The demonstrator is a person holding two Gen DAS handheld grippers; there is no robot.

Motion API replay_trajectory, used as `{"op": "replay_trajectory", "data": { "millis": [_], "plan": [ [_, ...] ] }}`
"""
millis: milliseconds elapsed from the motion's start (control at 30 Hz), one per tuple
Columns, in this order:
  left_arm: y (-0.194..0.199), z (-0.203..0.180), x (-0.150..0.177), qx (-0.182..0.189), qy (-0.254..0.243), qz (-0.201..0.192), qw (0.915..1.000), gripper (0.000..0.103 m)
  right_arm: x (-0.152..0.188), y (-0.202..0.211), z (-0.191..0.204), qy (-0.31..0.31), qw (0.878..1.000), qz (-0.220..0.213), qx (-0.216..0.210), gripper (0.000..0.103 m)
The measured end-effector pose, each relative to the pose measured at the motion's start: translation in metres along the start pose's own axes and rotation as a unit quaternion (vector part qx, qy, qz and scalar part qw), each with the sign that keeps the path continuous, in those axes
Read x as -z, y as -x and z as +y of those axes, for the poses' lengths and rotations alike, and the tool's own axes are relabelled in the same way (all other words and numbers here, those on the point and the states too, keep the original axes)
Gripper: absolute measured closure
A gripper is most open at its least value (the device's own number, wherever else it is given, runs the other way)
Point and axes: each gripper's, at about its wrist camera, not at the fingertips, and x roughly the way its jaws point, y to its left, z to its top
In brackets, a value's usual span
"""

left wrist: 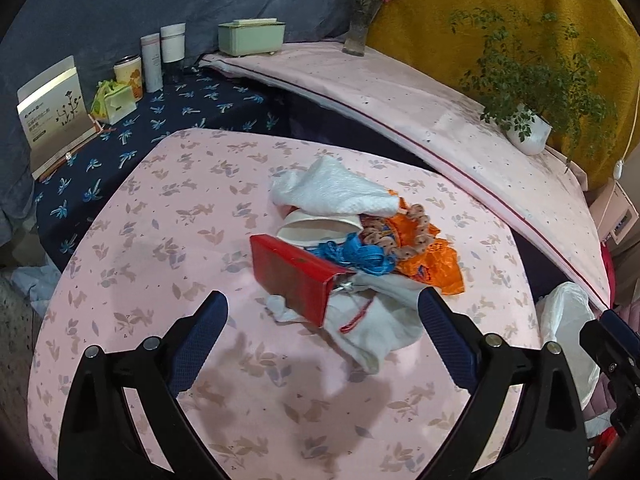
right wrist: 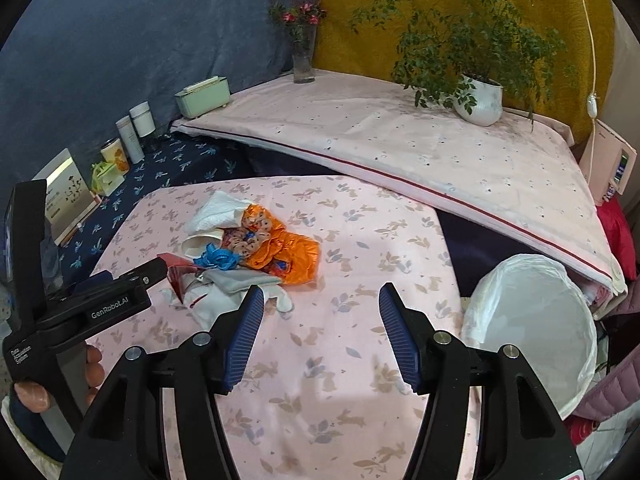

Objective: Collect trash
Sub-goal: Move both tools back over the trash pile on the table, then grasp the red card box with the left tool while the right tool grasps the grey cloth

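Note:
A heap of trash lies on the pink leaf-print table [left wrist: 132, 264] [right wrist: 360, 360]: a red box [left wrist: 294, 276] [right wrist: 176, 272], white tissue [left wrist: 332, 192] [right wrist: 218, 210], a paper cup [left wrist: 316, 226], blue ribbon [left wrist: 352, 254] [right wrist: 218, 260], an orange wrapper [left wrist: 428, 258] [right wrist: 292, 252] and grey-white cloth [left wrist: 380, 320] [right wrist: 236, 284]. My left gripper [left wrist: 322, 312] stands open just short of the red box, touching nothing. My right gripper [right wrist: 320, 304] is open over bare tablecloth, right of the heap. A bin lined with a white bag [right wrist: 532, 328] [left wrist: 568, 320] stands off the table's right edge.
A lower dark blue surface [left wrist: 200, 108] carries cups, tubes and a card box [left wrist: 52, 116]. Behind is a raised pink-covered ledge [right wrist: 400, 140] with a green case [left wrist: 252, 36], a flower vase [right wrist: 302, 60] and a potted plant [right wrist: 480, 100]. A hand [right wrist: 94, 368] holds the left gripper.

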Motion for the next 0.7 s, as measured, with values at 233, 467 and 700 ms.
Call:
{"op": "replay_trajectory", "data": {
  "millis": [233, 467, 700],
  "plan": [
    [-0.029, 0.025, 0.0, -0.005, 0.006, 0.026, 0.9996, 0.012, -0.001, -0.04, 0.035, 0.019, 0.999, 0.025, -0.024, 0.045],
    [-0.057, 0.027, -0.003, 0.007, -0.004, 0.053, 0.9986, 0.026, 0.002, -0.084, 0.057, 0.036, 0.997, 0.049, -0.043, 0.045],
    [-0.071, 0.027, -0.007, 0.036, -0.001, 0.069, 0.9969, 0.067, 0.003, -0.118, 0.068, 0.05, 0.995, 0.072, -0.048, 0.045]
  ]
}}
